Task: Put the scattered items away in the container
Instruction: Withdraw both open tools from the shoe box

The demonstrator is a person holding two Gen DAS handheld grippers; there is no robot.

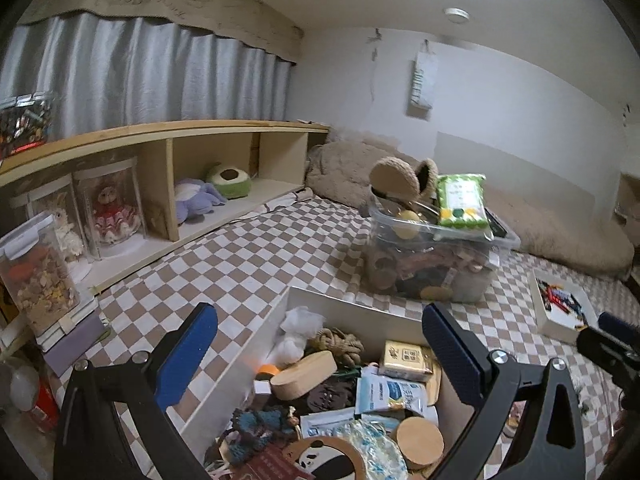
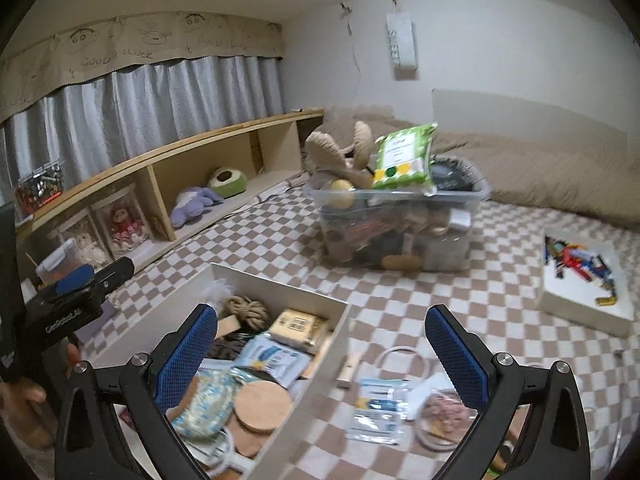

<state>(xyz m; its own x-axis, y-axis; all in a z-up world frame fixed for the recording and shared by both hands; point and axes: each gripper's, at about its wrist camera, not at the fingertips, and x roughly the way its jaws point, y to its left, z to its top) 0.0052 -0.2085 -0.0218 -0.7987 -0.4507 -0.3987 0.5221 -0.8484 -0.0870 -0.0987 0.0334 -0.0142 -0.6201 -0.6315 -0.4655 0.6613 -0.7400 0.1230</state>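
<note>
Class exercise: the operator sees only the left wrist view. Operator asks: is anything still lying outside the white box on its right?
Observer: Yes, a clear packet lies on the checkered blanket beside the white box.
Operator: Anything else there?
Observer: A round clear tub of pinkish bits, right of the packet.
Operator: Is the right gripper holding something?
Observer: No, the right gripper is open and empty.

The box (image 1: 340,304) ran off the bottom edge. The clear bin's (image 2: 460,196) lower contents were too blurred to name. The packet (image 2: 376,412) print was illegible.
</note>
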